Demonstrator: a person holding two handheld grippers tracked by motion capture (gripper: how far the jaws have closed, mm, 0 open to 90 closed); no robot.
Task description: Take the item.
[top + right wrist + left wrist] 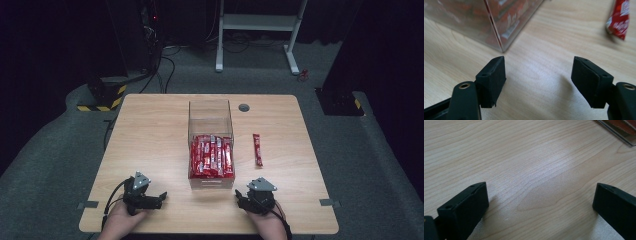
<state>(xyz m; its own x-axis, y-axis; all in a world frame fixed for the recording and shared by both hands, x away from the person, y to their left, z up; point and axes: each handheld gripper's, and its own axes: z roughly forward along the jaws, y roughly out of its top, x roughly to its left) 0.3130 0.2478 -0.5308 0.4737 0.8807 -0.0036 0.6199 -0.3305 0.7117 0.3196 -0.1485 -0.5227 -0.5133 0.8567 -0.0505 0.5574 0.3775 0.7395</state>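
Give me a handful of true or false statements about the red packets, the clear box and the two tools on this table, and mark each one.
1. The clear box holds a row of red packets. True.
2. One loose red packet lies on the table to the left of the box. False: it lies to the right of the box.
3. The right tool has its jaws apart with nothing between them. True.
4. The left tool is clamped on a packet. False: its jaws stand apart over bare wood.
5. The loose packet leans against the box wall. False: it lies apart from the box, flat on the table.
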